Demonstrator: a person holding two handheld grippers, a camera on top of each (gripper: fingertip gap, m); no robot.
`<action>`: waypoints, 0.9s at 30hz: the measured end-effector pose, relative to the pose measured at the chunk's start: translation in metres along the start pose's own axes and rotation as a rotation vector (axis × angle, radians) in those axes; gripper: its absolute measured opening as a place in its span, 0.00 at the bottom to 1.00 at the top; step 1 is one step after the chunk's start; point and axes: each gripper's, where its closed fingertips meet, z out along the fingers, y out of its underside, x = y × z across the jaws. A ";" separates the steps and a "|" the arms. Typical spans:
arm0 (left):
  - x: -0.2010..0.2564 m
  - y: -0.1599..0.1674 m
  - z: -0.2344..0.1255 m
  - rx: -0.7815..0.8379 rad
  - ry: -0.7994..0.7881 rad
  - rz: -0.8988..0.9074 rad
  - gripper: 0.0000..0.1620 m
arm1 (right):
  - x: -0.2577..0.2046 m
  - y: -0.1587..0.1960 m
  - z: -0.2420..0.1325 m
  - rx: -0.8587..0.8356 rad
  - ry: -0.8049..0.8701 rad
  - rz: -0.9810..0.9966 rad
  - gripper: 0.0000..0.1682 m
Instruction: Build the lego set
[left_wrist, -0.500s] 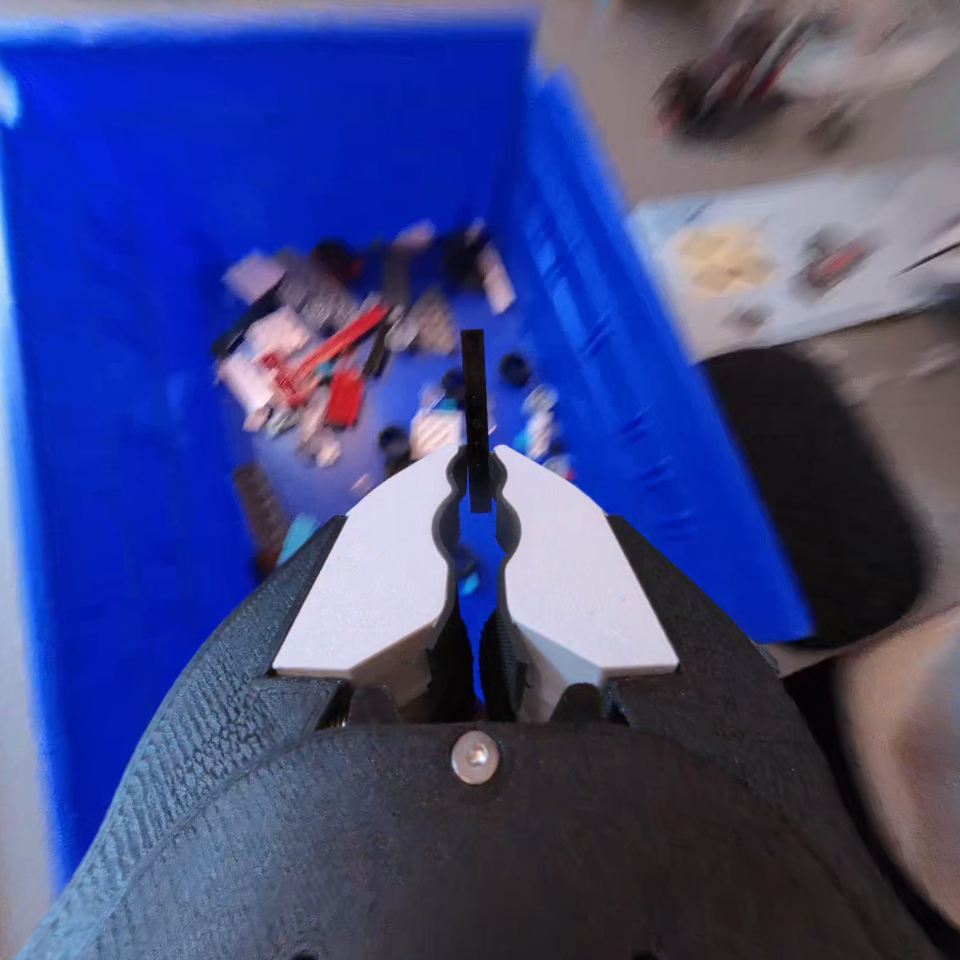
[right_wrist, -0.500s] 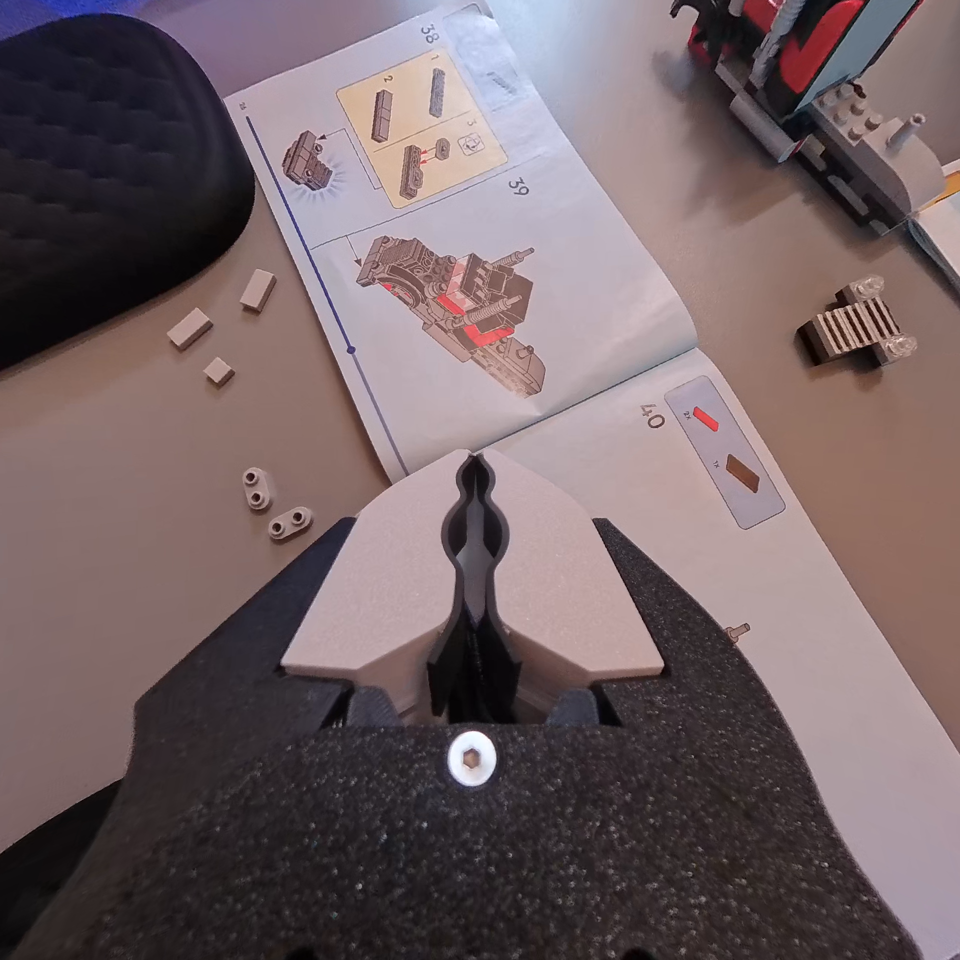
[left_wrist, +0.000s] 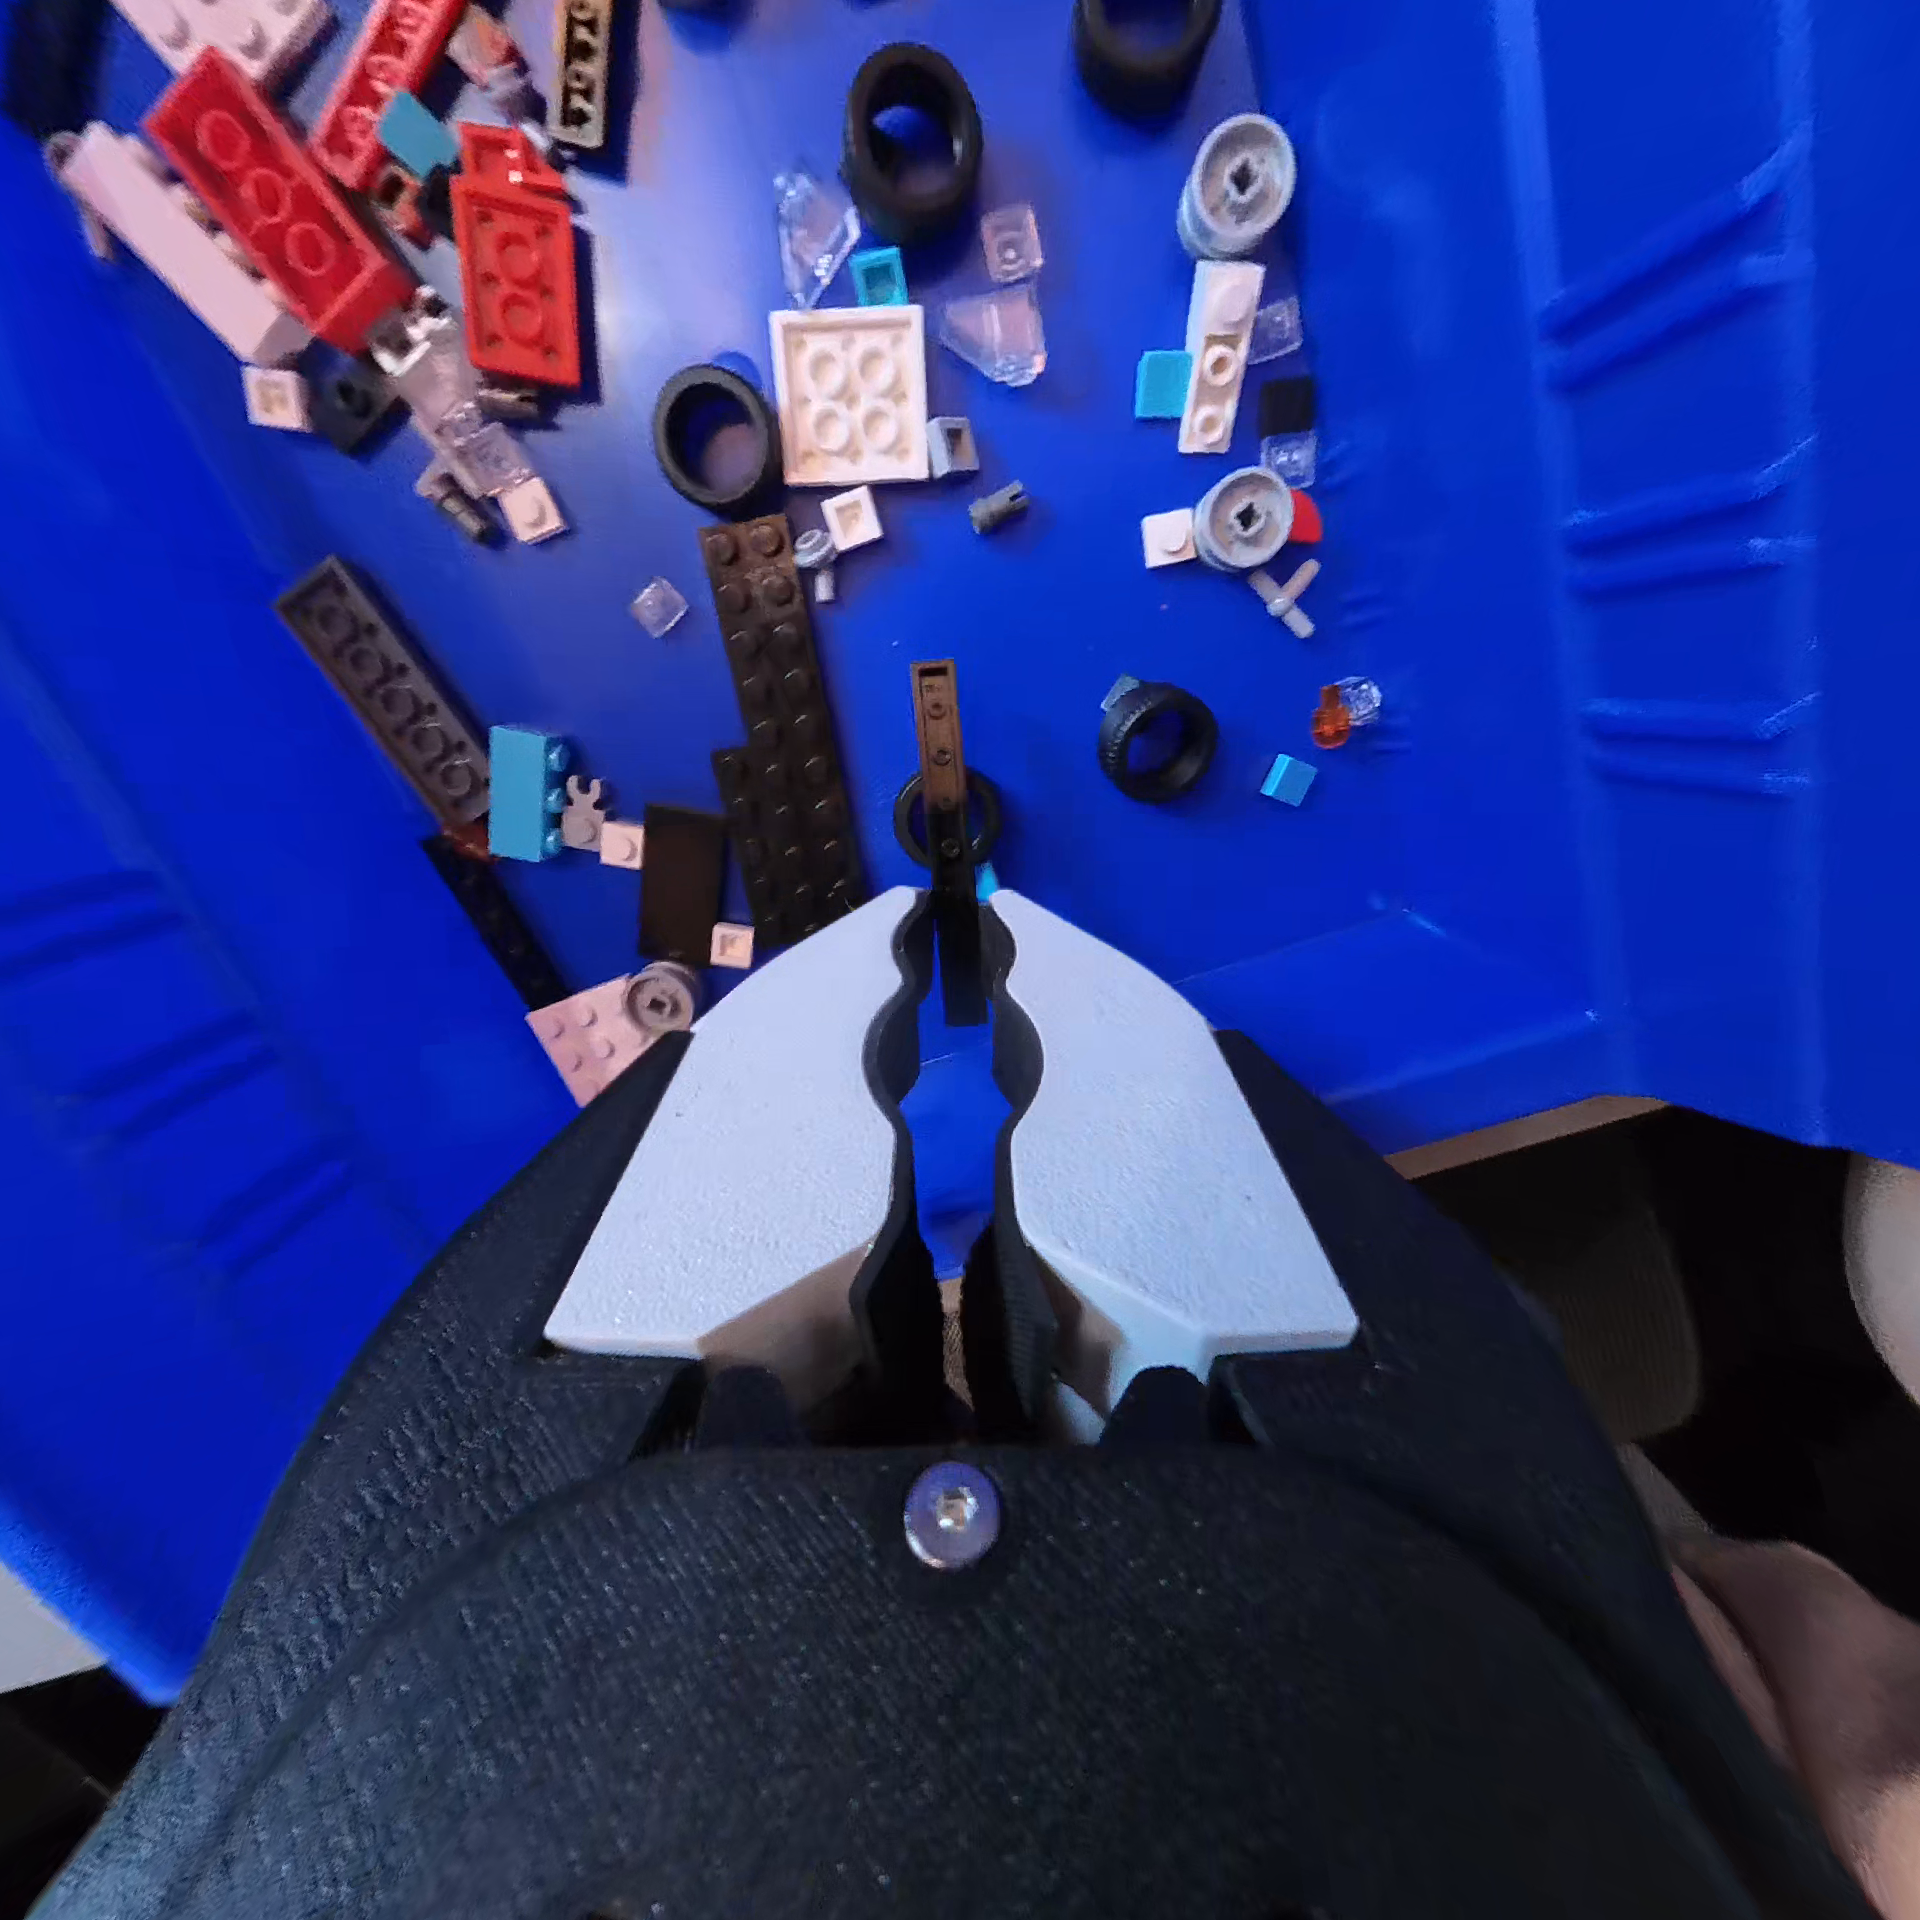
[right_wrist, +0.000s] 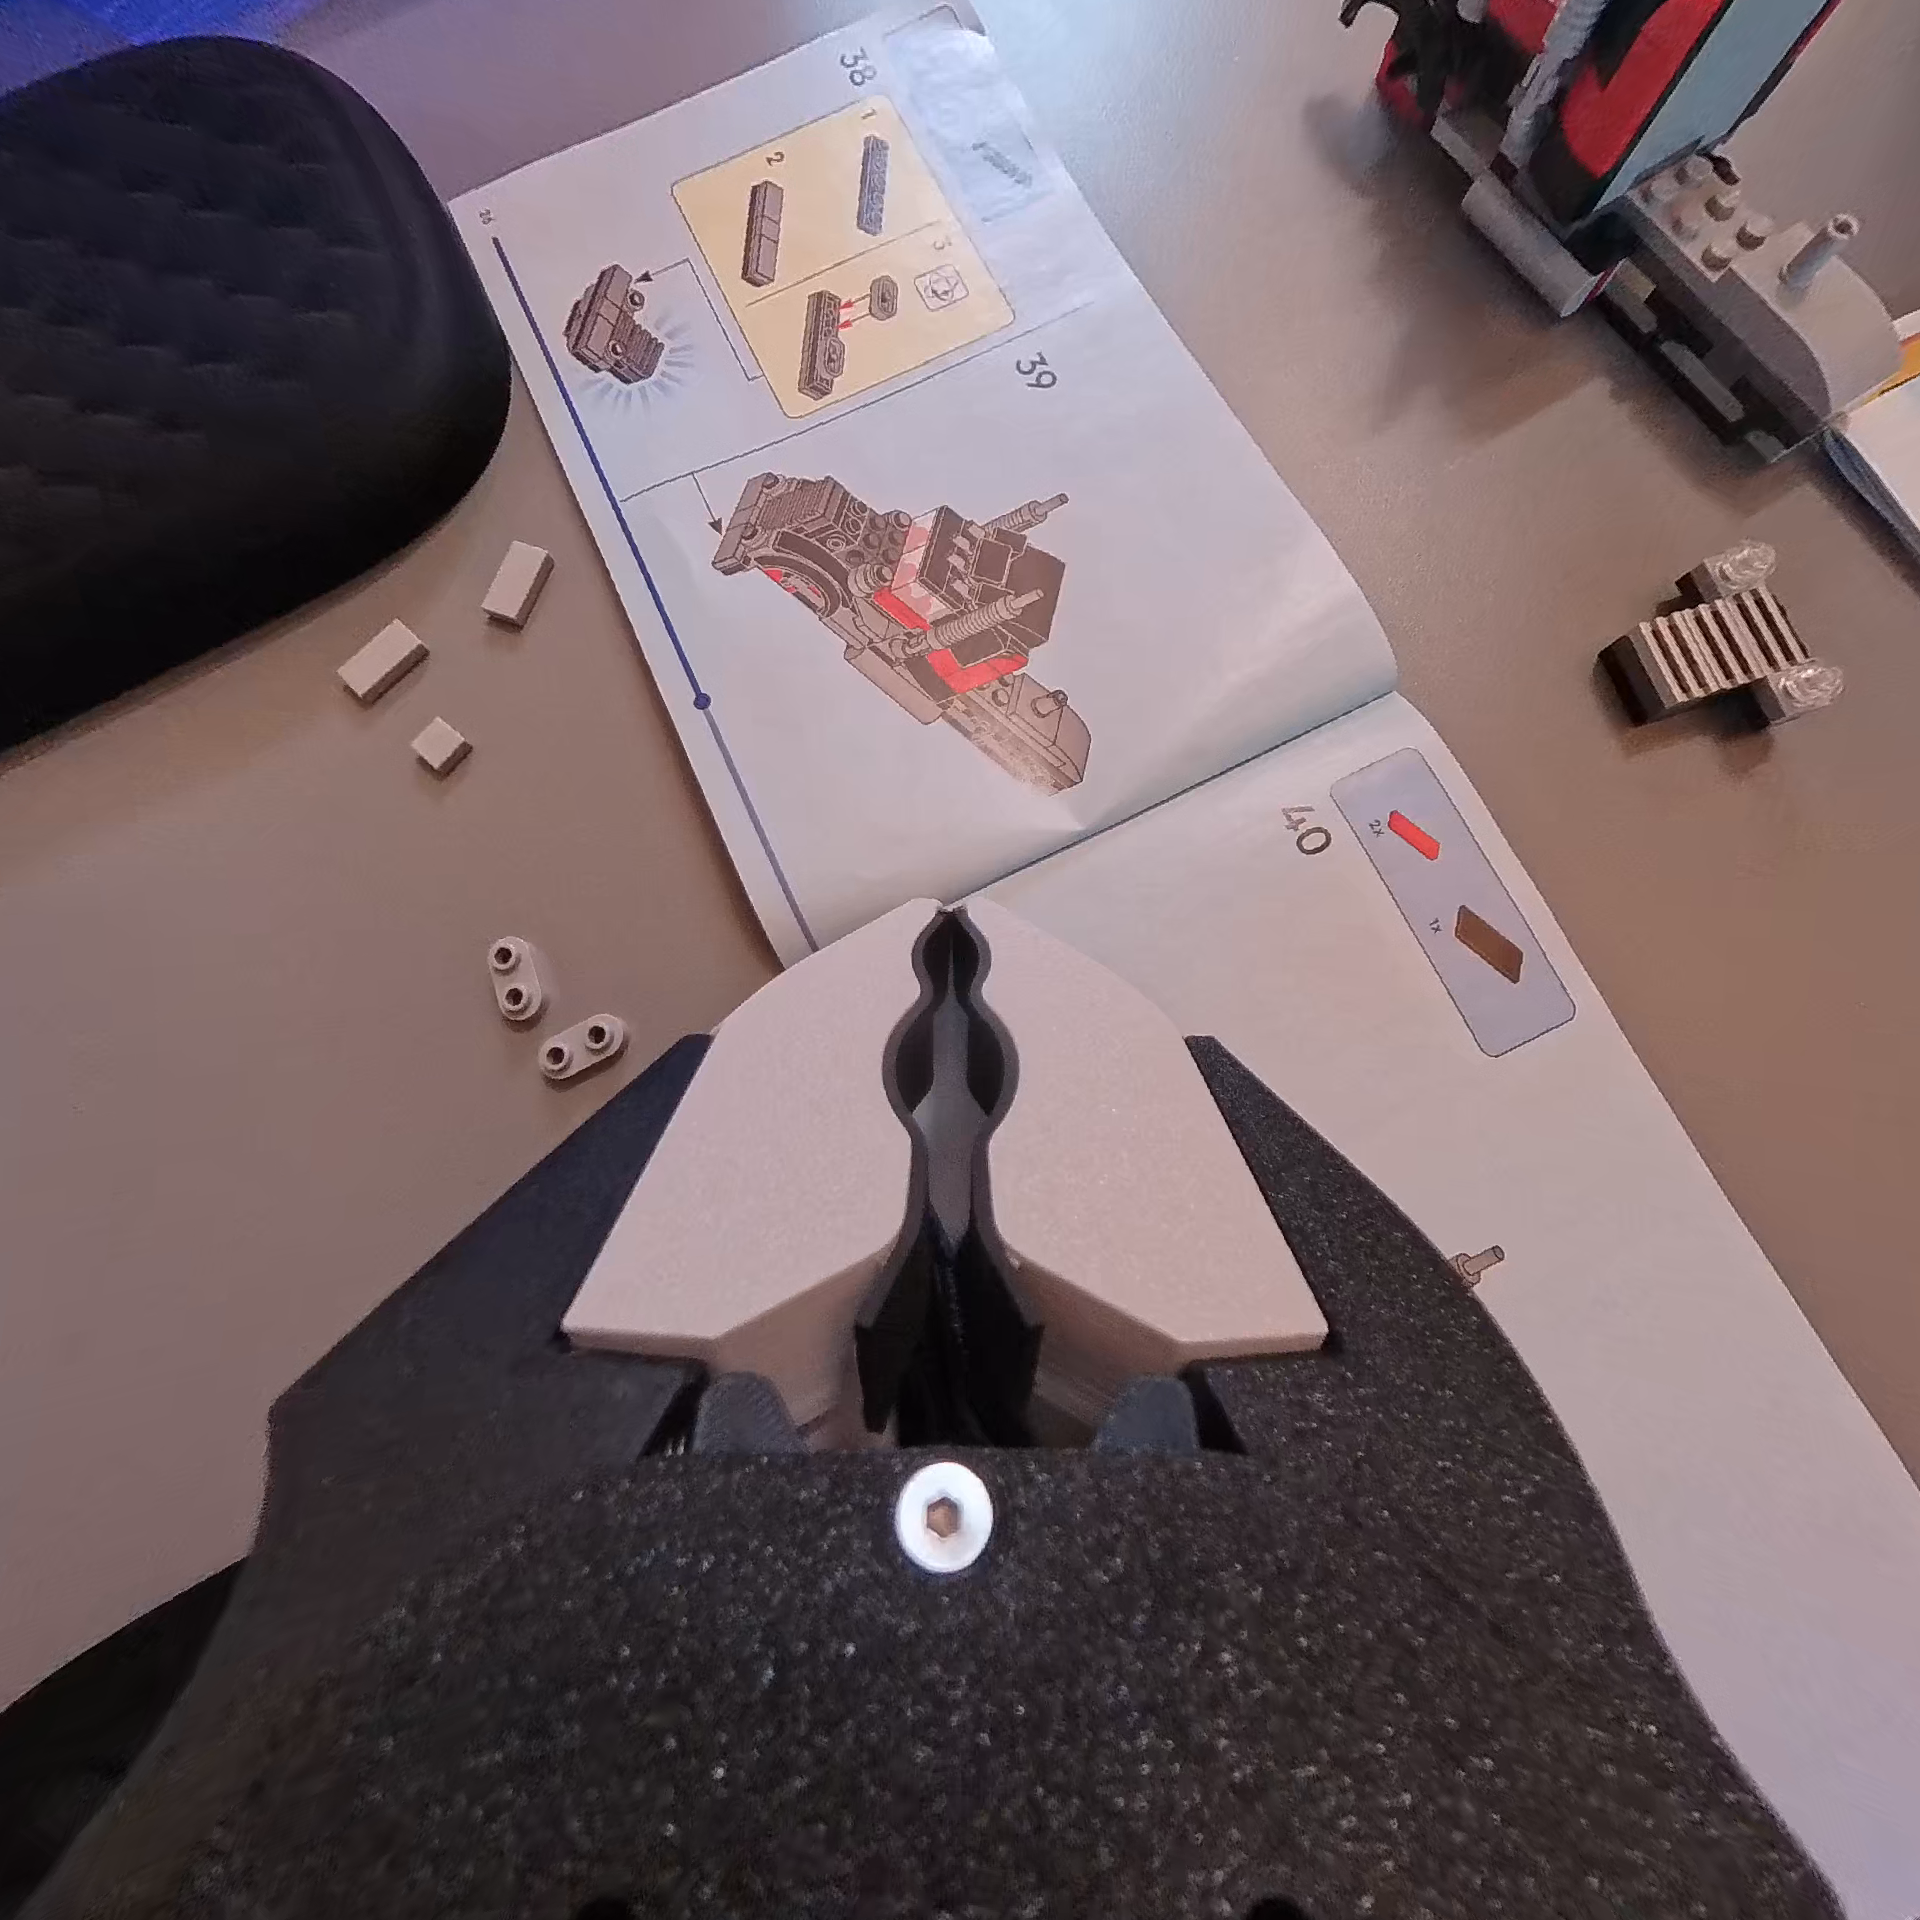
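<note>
Left gripper (left_wrist: 954, 902) pinches a narrow black plate (left_wrist: 943, 790) by its near end, long axis pointing far over the blue bin (left_wrist: 1662, 520); right gripper (right_wrist: 951, 914) pressed together, empty, above the instruction booklet (right_wrist: 935, 520).

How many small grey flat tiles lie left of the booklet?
3: upper tile nearest the booklet, left tile below it, smallest tile lowest. The gripper may hide more.

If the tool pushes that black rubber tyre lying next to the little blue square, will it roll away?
Probably not: the black rubber tyre lies flat on the blue plastic bin floor, so it would likely slide. Rubber probably drags. Tipped on edge, its round shape might roll.
</note>
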 end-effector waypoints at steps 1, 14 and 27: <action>0.001 -0.001 0.001 -0.004 0.011 0.013 0.08 | 0.000 0.000 0.000 0.000 -0.003 0.003 0.00; -0.029 0.021 0.012 -0.194 -0.066 -0.009 0.01 | 0.000 0.000 0.000 0.003 -0.018 0.020 0.00; -0.039 0.011 0.010 -0.108 -0.095 -0.067 0.02 | 0.000 0.000 0.000 0.005 -0.042 0.048 0.00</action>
